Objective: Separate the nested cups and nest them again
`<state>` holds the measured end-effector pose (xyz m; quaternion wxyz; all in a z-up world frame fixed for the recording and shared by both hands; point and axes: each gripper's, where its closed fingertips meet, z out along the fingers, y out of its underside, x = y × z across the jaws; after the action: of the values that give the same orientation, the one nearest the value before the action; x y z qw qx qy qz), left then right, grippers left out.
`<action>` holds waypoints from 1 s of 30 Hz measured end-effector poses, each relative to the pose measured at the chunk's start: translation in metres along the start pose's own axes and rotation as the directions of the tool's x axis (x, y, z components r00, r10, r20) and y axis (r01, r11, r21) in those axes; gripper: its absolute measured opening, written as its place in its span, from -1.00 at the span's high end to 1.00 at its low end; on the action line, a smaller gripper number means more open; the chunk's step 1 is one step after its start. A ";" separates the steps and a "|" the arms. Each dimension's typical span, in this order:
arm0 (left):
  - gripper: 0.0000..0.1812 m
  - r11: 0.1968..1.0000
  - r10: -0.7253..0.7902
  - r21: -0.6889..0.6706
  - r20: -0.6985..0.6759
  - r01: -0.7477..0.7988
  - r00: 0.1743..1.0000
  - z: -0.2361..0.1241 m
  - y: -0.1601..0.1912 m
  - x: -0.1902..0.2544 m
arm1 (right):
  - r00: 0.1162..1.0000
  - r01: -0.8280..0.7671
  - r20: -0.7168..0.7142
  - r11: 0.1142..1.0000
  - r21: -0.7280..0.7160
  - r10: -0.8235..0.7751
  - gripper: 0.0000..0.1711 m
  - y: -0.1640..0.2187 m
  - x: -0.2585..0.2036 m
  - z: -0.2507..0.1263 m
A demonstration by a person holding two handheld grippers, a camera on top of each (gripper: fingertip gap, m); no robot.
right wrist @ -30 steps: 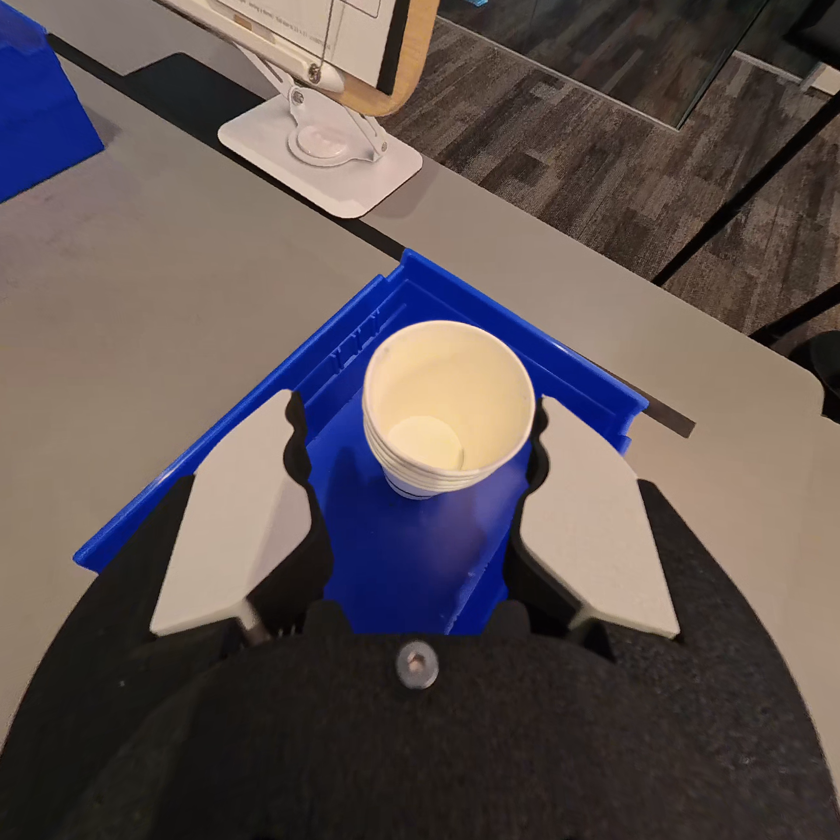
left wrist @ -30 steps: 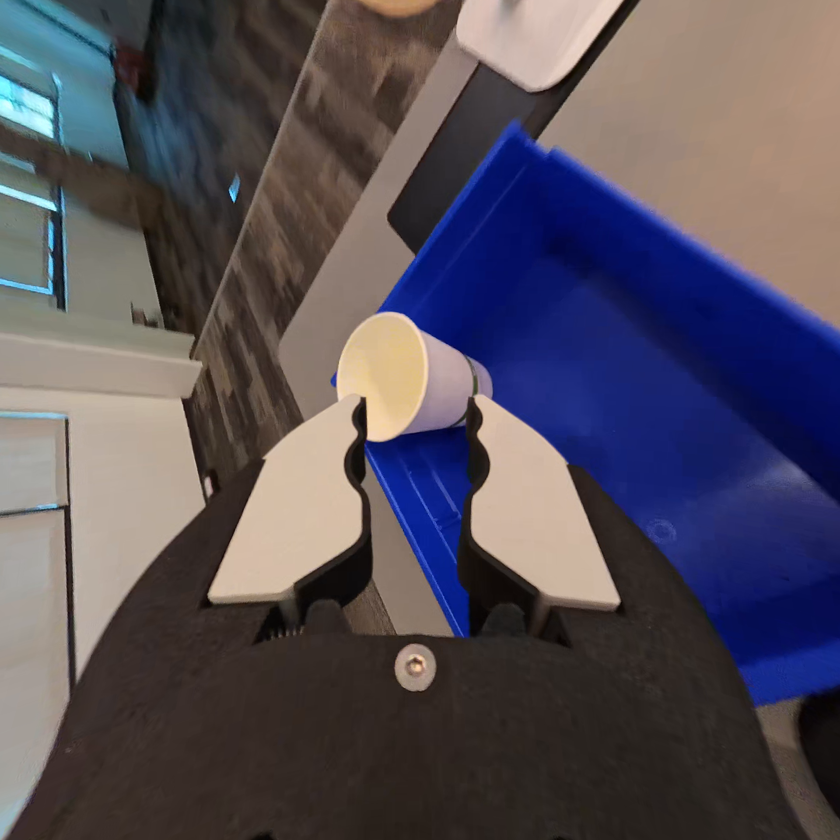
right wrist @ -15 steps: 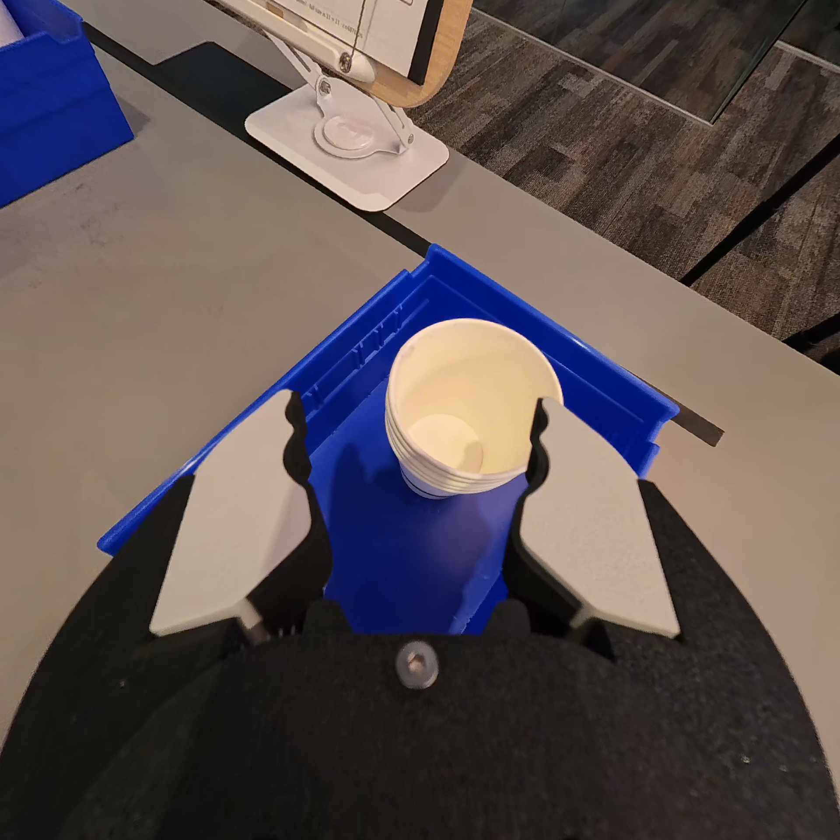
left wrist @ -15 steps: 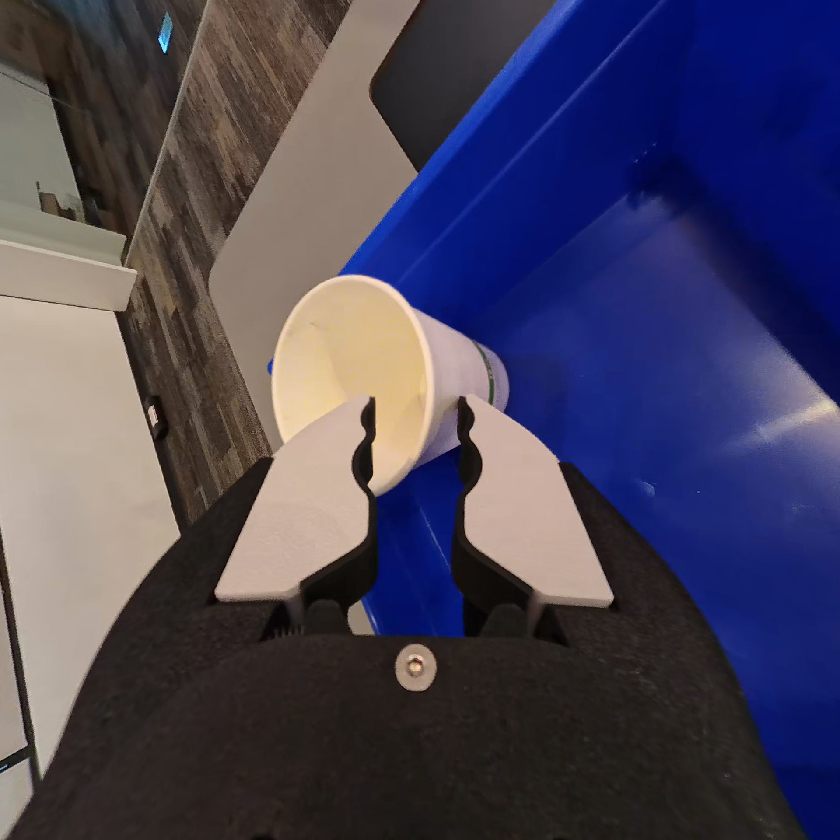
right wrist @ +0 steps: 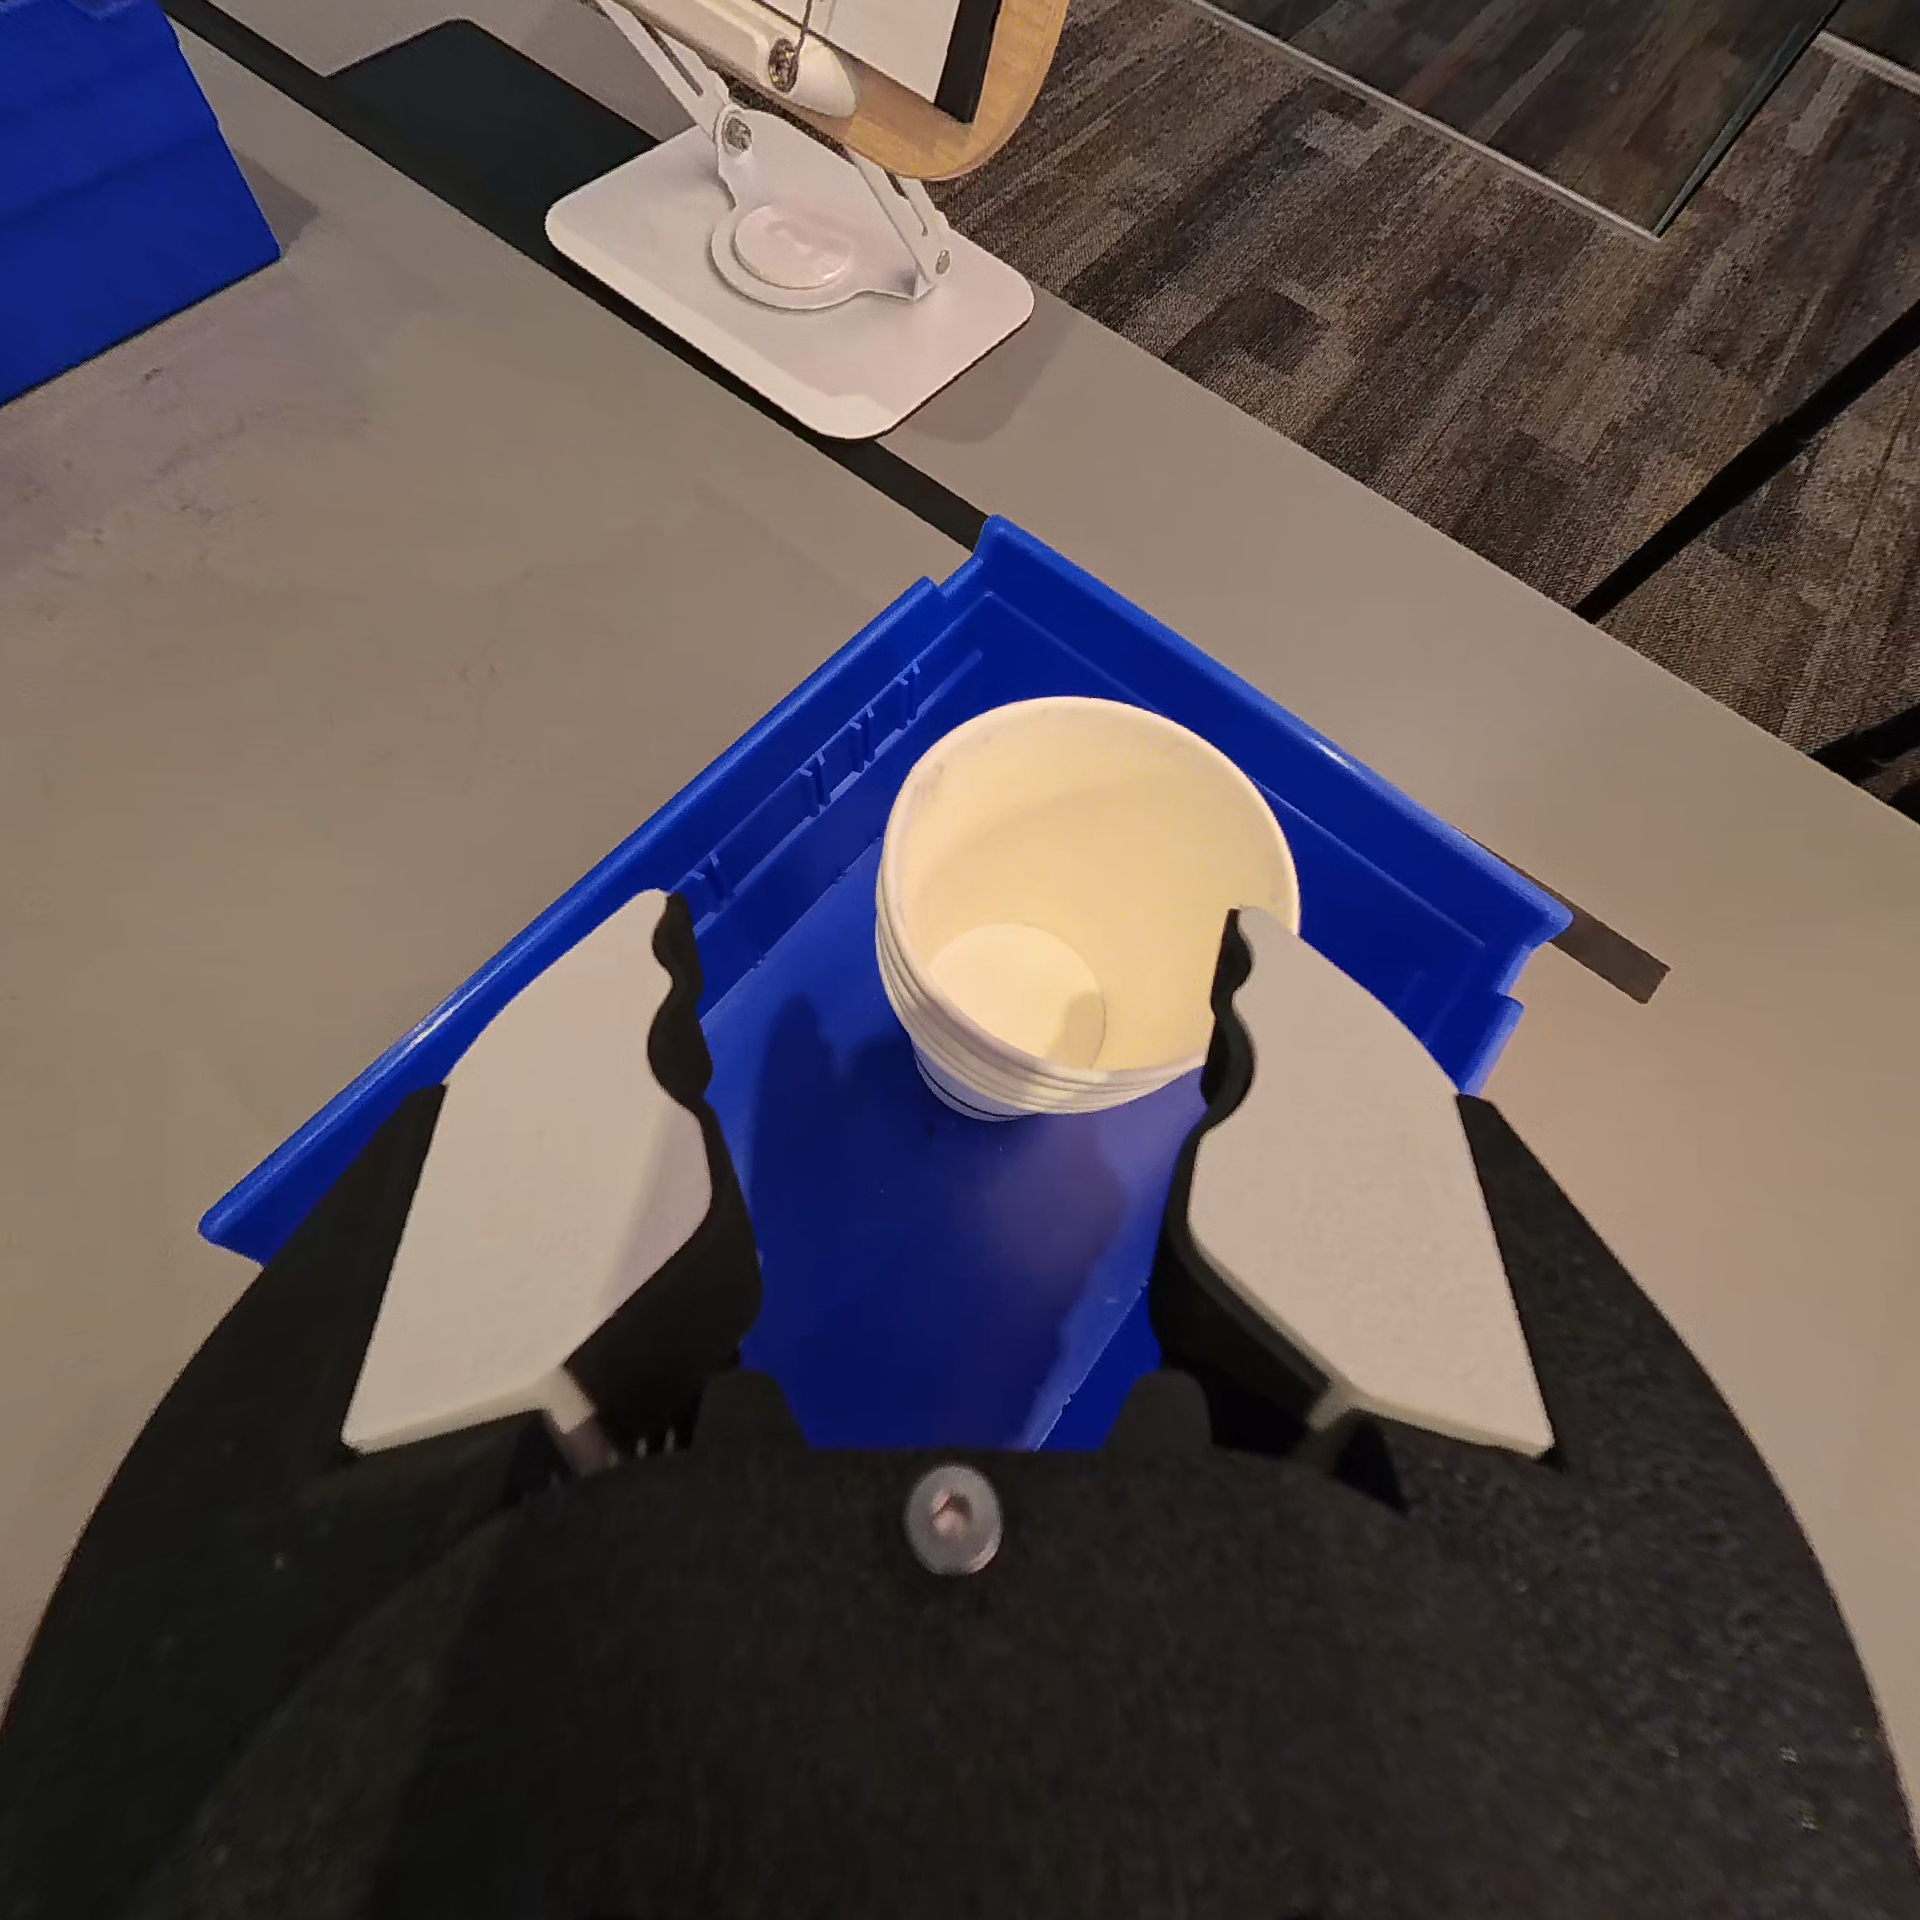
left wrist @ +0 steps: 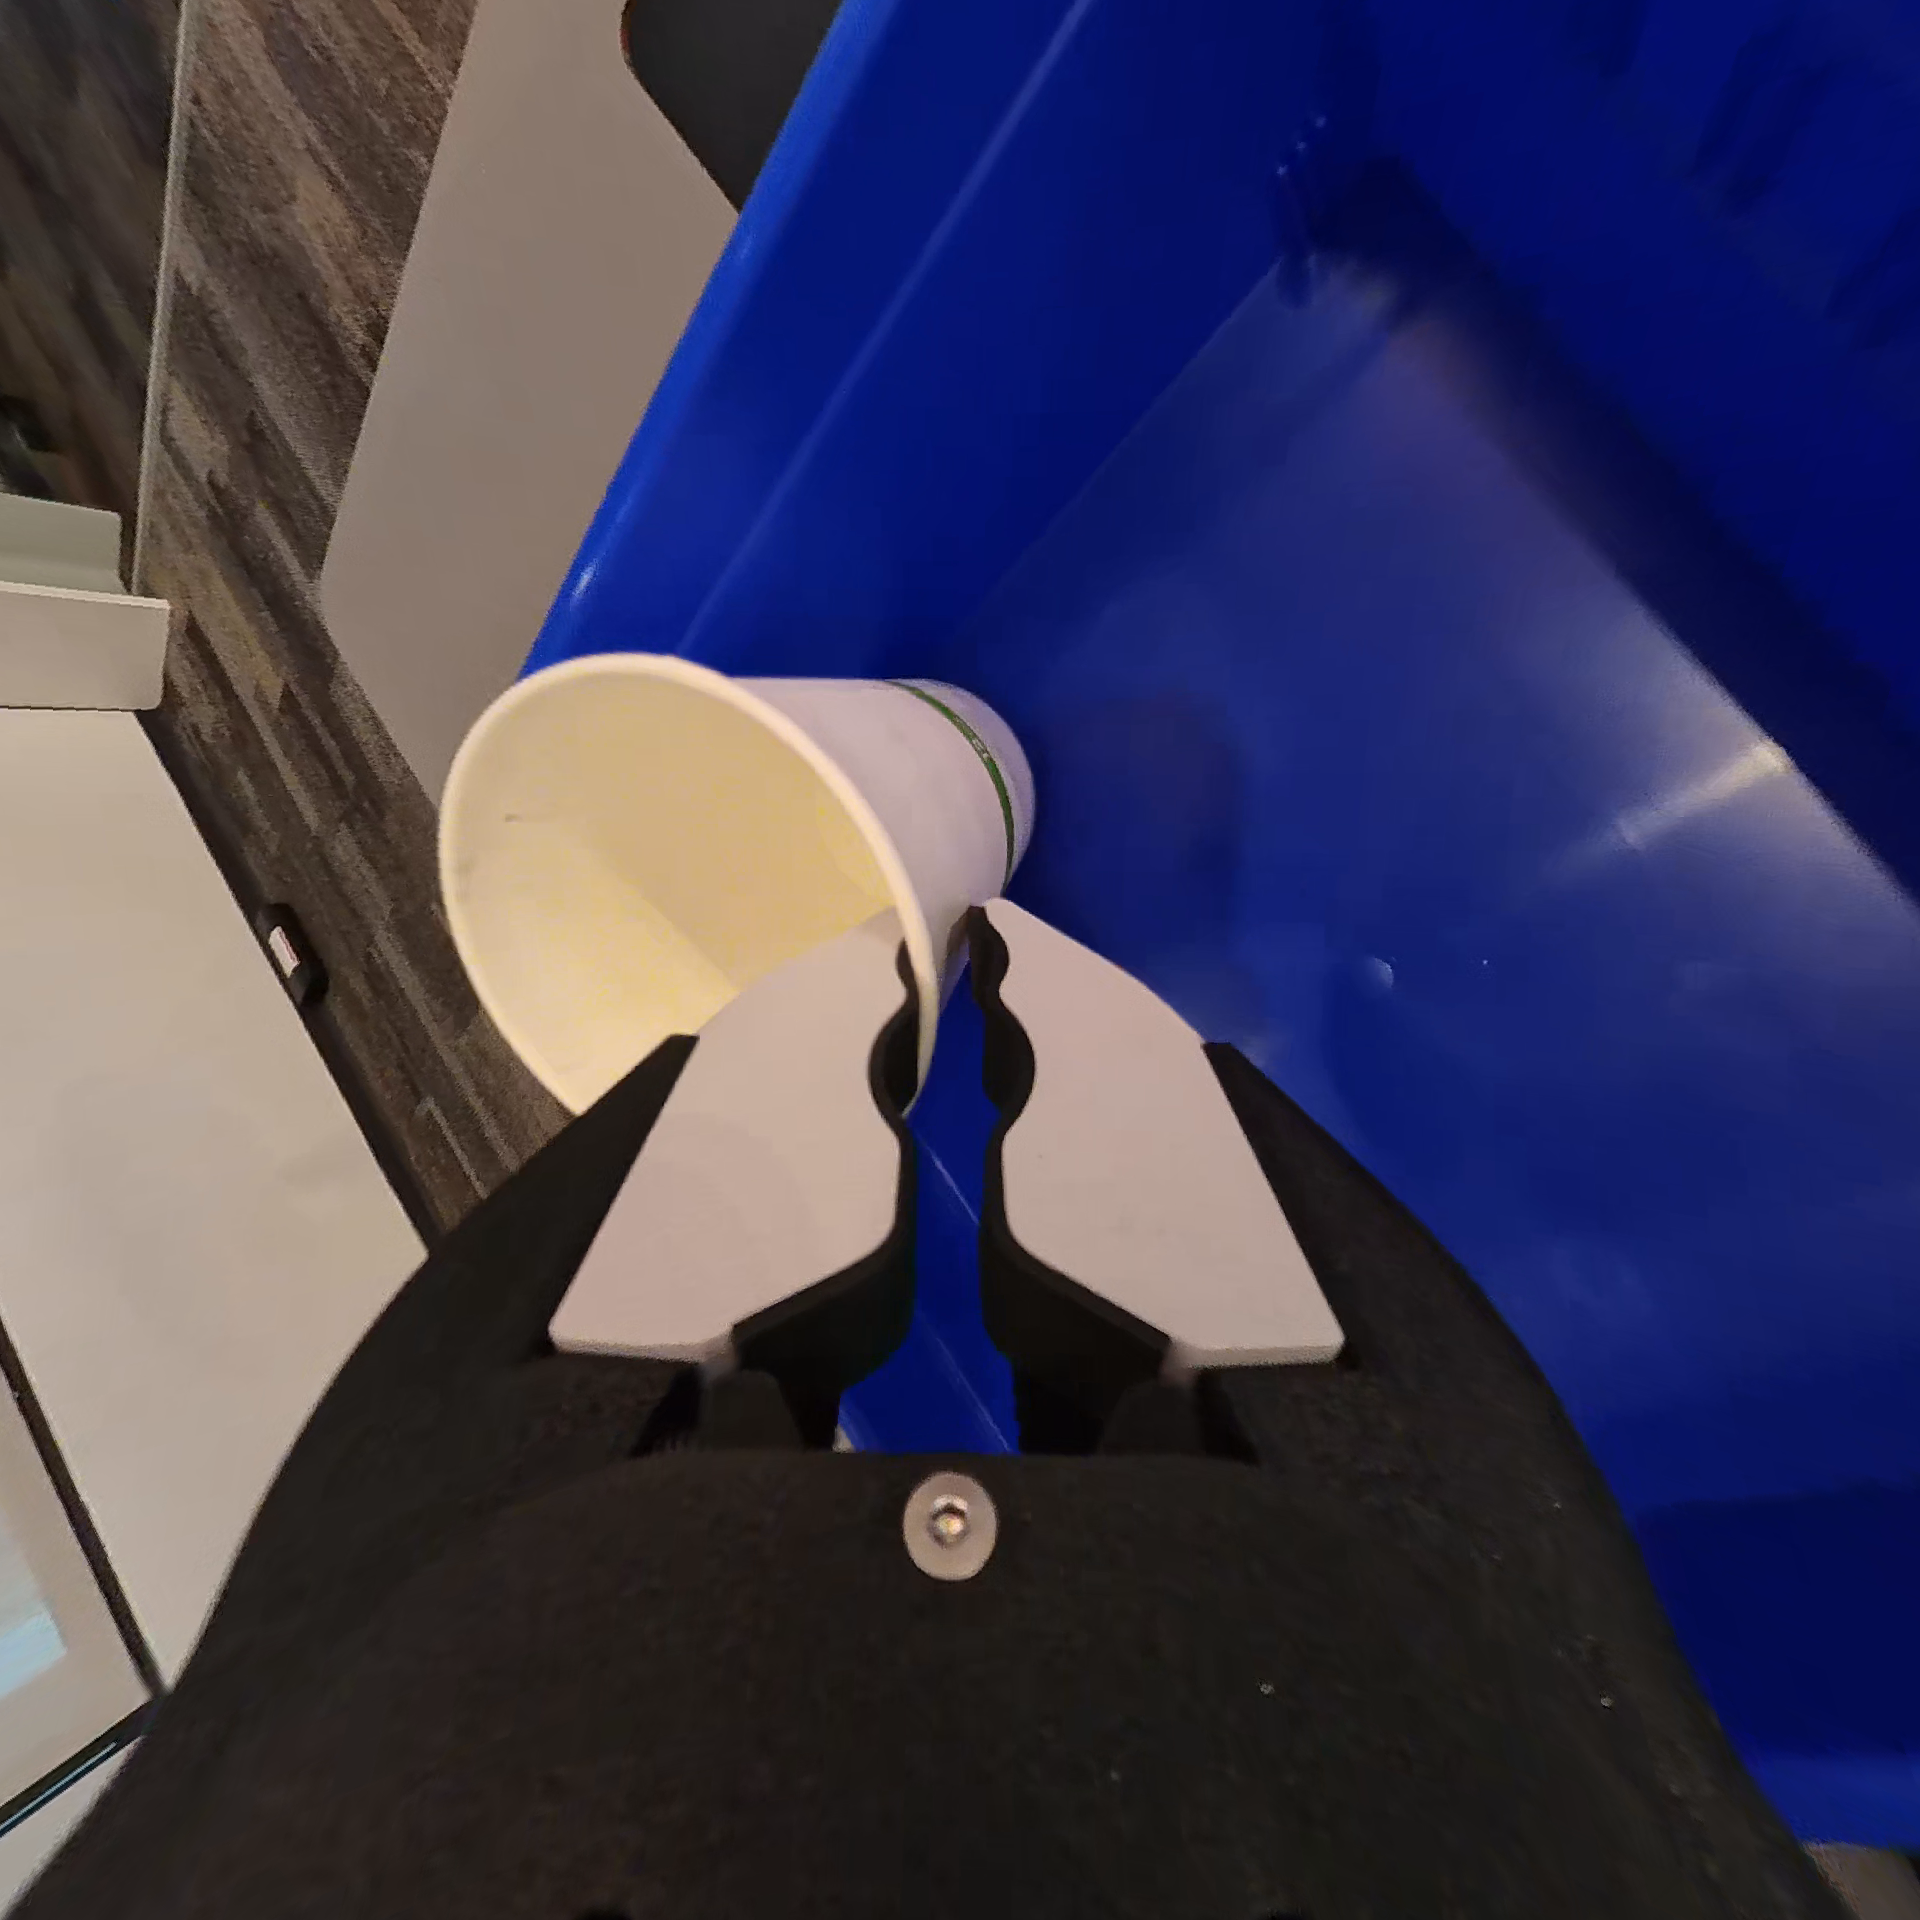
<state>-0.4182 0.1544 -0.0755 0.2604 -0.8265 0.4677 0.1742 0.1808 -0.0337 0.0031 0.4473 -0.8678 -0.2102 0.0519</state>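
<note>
On my grey table (right wrist: 436, 644), one blue bin (right wrist: 1382, 800) by the far edge holds the upright nested stack (right wrist: 1049, 935), mouth up, between my spread right tongs (right wrist: 945, 961). I judge separation partly done: my left tongs (left wrist: 940, 951) pinch the single cup (left wrist: 748, 831) by its rim over another bin (left wrist: 1455, 623), axis roughly along its wall, mouth toward me.

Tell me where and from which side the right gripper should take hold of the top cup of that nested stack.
Grip the top cup's rim wall. The nested cup stack stands upright in the blue bin with its mouth up, so come from above with one finger inside and one outside. The right gripper is open, and its right finger probably already sits over the rim.
</note>
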 end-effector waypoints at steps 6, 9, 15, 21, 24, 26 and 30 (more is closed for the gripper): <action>0.99 0.994 -0.014 0.112 0.032 0.010 0.999 -0.046 -0.014 -0.005 | 0.999 0.001 -0.034 0.999 0.045 0.001 -0.09 -0.010 0.003 -0.008; 0.99 0.956 -0.023 0.293 0.043 0.010 0.999 -0.087 -0.040 -0.003 | 0.999 0.018 -0.037 0.995 0.099 -0.015 -0.09 -0.023 -0.001 -0.013; 1.00 0.716 0.128 0.696 -0.070 -0.044 0.989 -0.182 -0.104 0.047 | 0.992 0.125 -0.012 0.974 0.188 -0.125 -0.08 -0.054 -0.030 -0.019; 1.00 0.504 0.340 0.859 -0.106 -0.086 0.934 -0.241 -0.147 0.115 | 0.968 0.218 0.066 0.939 0.267 -0.244 -0.06 -0.083 -0.080 -0.016; 1.00 0.480 0.421 0.871 -0.122 -0.106 0.899 -0.245 -0.161 0.147 | 0.948 0.265 0.098 0.922 0.283 -0.303 -0.05 -0.092 -0.105 -0.013; 1.00 0.476 0.473 0.871 -0.138 -0.120 0.870 -0.244 -0.168 0.168 | 0.929 0.298 0.128 0.907 0.298 -0.347 -0.05 -0.097 -0.124 -0.011; 1.00 0.475 0.563 0.867 -0.167 -0.152 0.809 -0.236 -0.179 0.208 | 0.868 0.335 0.243 0.872 0.356 -0.433 -0.06 -0.104 -0.168 -0.013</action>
<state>-0.1485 -0.0513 0.0519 0.4593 -0.5027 0.7046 -0.1996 -0.0012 -0.0589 0.0775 0.5363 -0.7093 -0.4385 0.1299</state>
